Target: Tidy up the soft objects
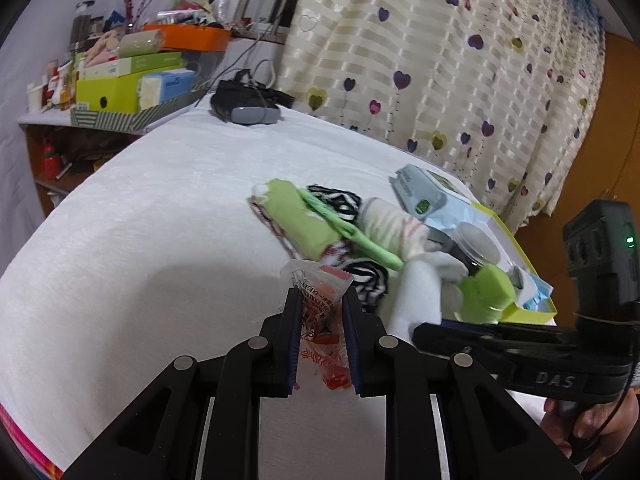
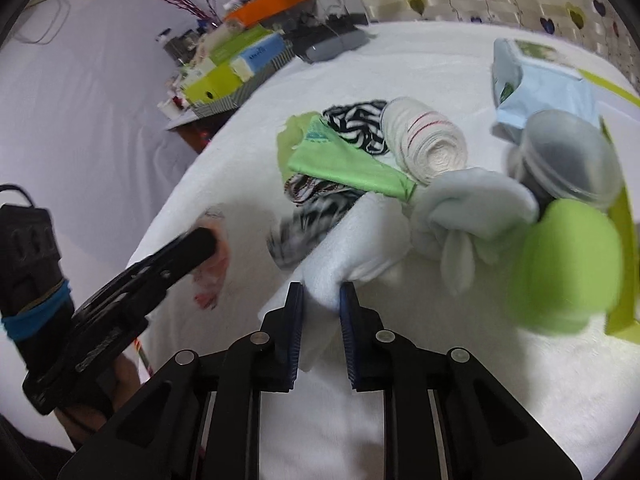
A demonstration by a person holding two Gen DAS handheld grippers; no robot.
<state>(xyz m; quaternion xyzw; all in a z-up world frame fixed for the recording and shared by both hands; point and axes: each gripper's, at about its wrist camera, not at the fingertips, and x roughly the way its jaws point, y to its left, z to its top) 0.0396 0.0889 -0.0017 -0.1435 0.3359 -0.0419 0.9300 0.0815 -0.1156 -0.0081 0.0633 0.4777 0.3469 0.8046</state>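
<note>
My left gripper point(image 1: 321, 296) is shut on a clear plastic packet with red print point(image 1: 320, 312), held above the white bed. My right gripper point(image 2: 321, 294) is shut on the end of a folded white cloth point(image 2: 352, 240). Ahead of it lies a pile of soft things: a green cloth point(image 2: 344, 166), black-and-white striped fabric point(image 2: 356, 120), a rolled white towel with red stripes point(image 2: 428, 140), a pale bundled cloth point(image 2: 476, 204) and a blurred green soft object point(image 2: 568, 264). The pile also shows in the left wrist view point(image 1: 320, 220).
A yellow-green tray point(image 1: 520, 248) at the bed's right edge holds a blue packet point(image 2: 536, 80) and a clear jar point(image 2: 568, 156). A grey device with cables point(image 1: 250, 104) lies at the far side. A cluttered shelf point(image 1: 120, 80) stands left; heart-print curtain point(image 1: 440, 60) behind.
</note>
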